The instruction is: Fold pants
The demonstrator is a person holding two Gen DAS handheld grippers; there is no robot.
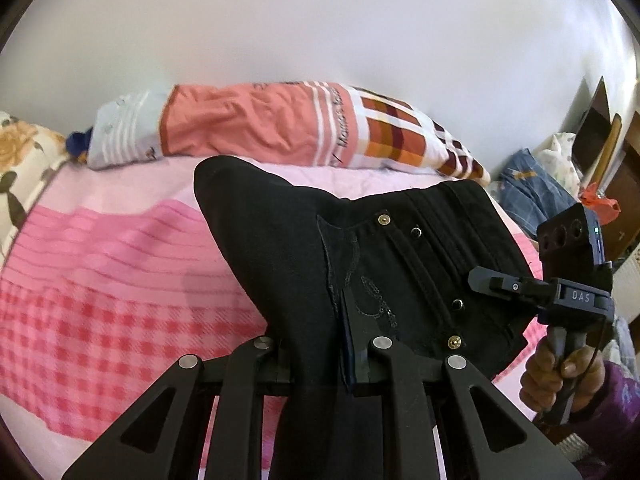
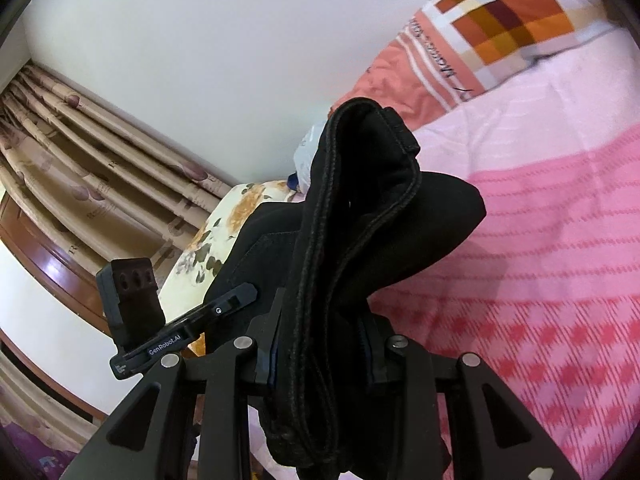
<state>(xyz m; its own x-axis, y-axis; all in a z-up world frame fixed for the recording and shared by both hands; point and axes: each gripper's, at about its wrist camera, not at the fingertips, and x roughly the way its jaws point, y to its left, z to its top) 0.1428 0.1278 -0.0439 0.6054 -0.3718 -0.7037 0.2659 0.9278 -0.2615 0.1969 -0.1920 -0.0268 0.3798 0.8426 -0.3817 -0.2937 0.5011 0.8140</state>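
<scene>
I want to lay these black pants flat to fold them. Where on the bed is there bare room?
The pink blanket is bare from the floral pillow across to the lifted pants, and up to the rolled quilt along the wall. The far right is crowded: jeans and other clutter sit there.

The pants (image 1: 400, 248) hang above the bed (image 1: 100, 280), clamped between both grippers. A rolled quilt (image 1: 280, 128) lies along the bed's far edge, against the wall (image 1: 320, 20).
</scene>
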